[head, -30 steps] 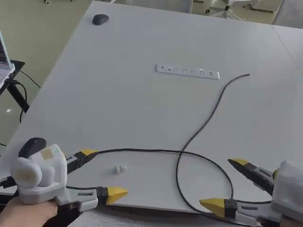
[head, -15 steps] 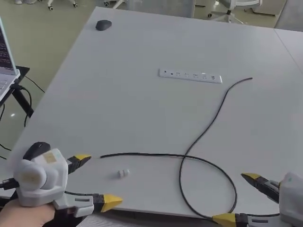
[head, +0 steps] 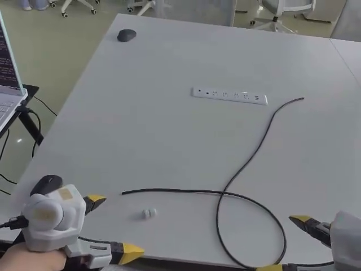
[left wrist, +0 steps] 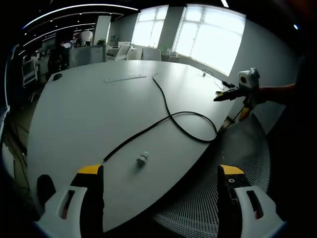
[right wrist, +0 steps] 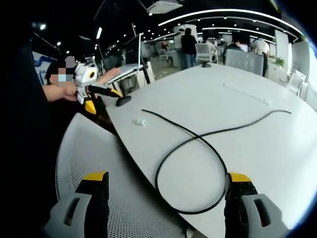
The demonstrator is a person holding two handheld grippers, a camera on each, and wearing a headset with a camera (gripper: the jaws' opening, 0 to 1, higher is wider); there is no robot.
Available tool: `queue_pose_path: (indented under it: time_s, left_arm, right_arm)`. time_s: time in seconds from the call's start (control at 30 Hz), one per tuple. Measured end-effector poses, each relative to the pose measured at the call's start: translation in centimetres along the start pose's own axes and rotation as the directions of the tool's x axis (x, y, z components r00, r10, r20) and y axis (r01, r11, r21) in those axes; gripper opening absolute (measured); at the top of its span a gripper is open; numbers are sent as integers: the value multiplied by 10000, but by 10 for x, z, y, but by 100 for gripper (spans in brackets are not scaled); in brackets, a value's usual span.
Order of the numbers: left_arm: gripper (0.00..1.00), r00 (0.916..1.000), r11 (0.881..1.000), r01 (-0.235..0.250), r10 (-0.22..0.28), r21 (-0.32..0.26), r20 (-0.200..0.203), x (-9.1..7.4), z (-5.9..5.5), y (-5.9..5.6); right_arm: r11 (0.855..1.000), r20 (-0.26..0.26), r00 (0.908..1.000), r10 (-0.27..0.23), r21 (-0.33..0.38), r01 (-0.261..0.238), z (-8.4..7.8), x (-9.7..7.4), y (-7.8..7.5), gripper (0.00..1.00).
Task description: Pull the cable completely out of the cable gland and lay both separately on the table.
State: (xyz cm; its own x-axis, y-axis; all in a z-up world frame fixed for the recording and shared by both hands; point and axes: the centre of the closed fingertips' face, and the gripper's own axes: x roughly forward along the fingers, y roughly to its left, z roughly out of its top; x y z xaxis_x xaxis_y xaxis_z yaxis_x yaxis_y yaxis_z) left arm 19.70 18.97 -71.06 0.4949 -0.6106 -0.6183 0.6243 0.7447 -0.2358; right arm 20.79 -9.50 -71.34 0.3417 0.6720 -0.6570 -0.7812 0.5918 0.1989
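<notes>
Daylight from blown-out windows [left wrist: 208, 37] beyond the bench [head: 163, 130] lights it evenly; shadows are faint, and both gripper views bend at their edges.

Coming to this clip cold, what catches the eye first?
A black cable snakes across the white table, looping near its front edge. A small white gland lies just apart from the cable's end. The left claw and right claw hang open at that edge.
</notes>
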Motion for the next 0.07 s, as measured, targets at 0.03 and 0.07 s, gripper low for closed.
queue_pose_path:
  time_s: [0.03, 0.07]
  left_arm:
    - [95, 10000, 10000, 6, -6, -1, -17, 0, 0, 0]
    - [95, 10000, 10000, 3, -3, -18, -99, 0, -2, 1]
  right_arm:
    - [10000, -103, 9999, -26, -41, 26, -1, 0, -1, 99]
    - [10000, -147, 9999, -11, -11, 11, -2, 1, -2, 99]
